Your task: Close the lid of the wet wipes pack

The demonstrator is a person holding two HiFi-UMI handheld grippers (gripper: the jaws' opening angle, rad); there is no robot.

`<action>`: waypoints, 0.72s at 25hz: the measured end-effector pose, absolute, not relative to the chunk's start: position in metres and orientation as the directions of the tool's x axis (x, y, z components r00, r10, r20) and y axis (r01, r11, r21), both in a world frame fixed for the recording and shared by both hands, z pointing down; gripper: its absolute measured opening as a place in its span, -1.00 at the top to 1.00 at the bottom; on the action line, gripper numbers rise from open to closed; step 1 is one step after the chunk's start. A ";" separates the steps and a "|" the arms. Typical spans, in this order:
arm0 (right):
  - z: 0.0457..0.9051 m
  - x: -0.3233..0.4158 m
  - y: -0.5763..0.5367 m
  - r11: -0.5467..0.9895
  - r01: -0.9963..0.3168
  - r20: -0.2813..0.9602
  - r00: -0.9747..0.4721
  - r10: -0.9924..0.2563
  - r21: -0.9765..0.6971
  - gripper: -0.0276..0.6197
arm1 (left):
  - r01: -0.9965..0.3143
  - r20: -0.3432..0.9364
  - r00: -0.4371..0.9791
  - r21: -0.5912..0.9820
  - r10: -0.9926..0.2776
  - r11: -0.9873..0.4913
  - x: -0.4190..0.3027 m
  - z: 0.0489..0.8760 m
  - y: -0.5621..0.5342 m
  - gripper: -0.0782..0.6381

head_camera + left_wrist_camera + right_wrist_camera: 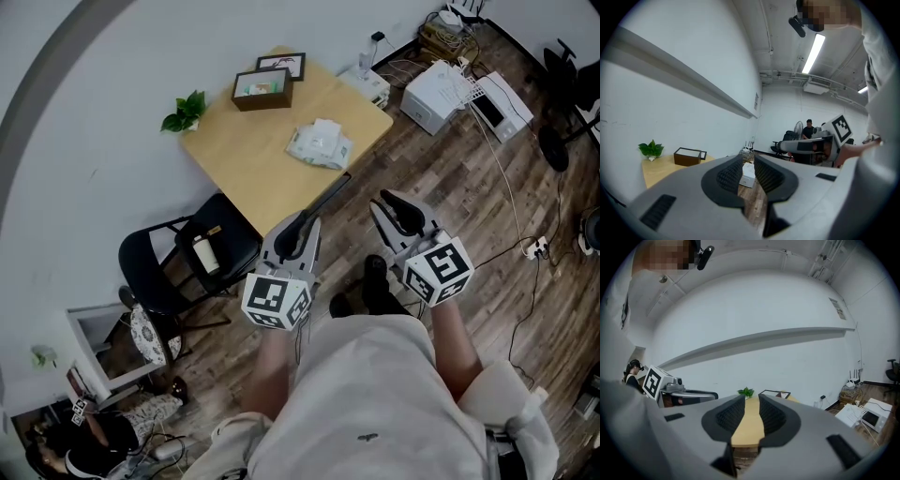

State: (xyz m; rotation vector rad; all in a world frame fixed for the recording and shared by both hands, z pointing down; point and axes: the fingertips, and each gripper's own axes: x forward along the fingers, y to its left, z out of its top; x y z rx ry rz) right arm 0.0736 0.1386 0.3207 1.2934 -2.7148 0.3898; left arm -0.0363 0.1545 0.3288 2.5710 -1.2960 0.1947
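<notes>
Slightly apart, empty, left fingers (729,177), right fingers (774,418)

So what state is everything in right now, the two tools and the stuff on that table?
left tool: open a little, nothing between its jaws.
right tool: open a little, nothing between its jaws.
wipes pack: lying on the table, untouched; looks open on top, hard to be sure.
box: upright, open at the top.
plant: upright at the table's corner.
</notes>
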 end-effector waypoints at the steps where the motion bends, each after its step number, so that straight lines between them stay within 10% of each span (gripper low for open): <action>1: 0.320 0.076 0.134 0.611 -0.770 0.205 -0.638 -0.742 -0.185 0.65 | -0.808 0.233 0.590 0.163 -0.773 -0.567 -0.034 0.328 0.151 0.62; 18: 0.343 0.129 0.065 0.702 -0.674 0.219 -0.739 -0.637 -0.230 0.52 | -0.860 0.281 0.511 0.158 -0.813 -0.485 0.033 0.347 0.100 0.54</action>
